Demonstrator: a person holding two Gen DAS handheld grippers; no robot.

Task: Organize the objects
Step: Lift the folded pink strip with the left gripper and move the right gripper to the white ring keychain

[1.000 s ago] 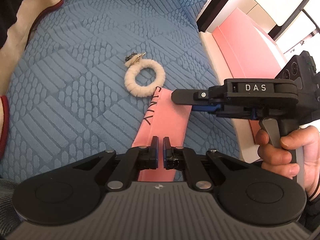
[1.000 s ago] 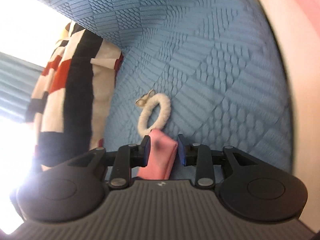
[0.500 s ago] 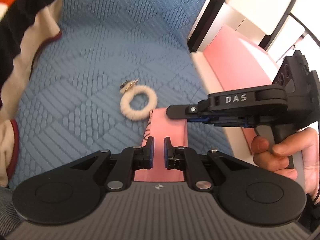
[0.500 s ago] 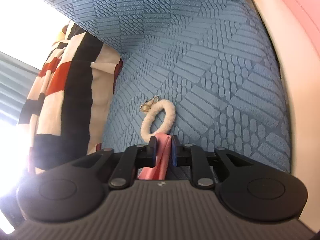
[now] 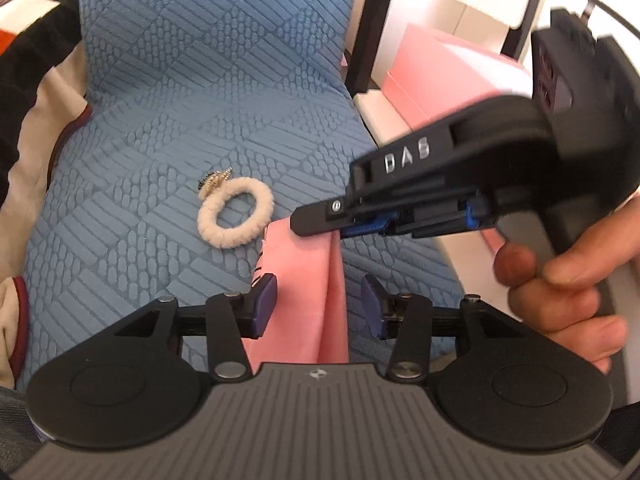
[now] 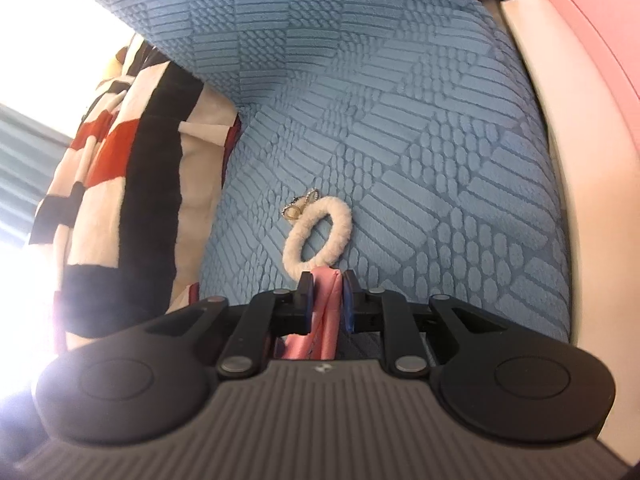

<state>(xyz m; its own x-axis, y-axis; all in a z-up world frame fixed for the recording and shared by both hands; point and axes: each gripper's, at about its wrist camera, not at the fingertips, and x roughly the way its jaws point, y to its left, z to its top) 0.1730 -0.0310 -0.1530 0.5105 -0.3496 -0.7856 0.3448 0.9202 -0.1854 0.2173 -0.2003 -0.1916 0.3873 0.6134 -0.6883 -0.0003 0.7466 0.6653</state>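
A pink cloth pouch (image 5: 298,280) with dark lettering hangs from my right gripper (image 5: 310,222), which is shut on its top edge and holds it above the blue textured cushion (image 5: 180,100). In the right wrist view the pink cloth (image 6: 326,300) is pinched between the pads of my right gripper (image 6: 325,294). My left gripper (image 5: 318,300) is open, its fingers on either side of the hanging pouch without touching it. A cream fuzzy hair tie (image 5: 234,216) with a gold charm lies on the cushion just beyond; it also shows in the right wrist view (image 6: 318,236).
A striped black, red and cream blanket (image 6: 120,180) lies at the cushion's left. A white ledge with a pink box (image 5: 440,72) and a black-framed stand (image 5: 368,24) border the cushion's right side.
My left gripper opened and let go of the pouch. My right gripper closed on the pouch's top edge and lifted it, so it now hangs folded.
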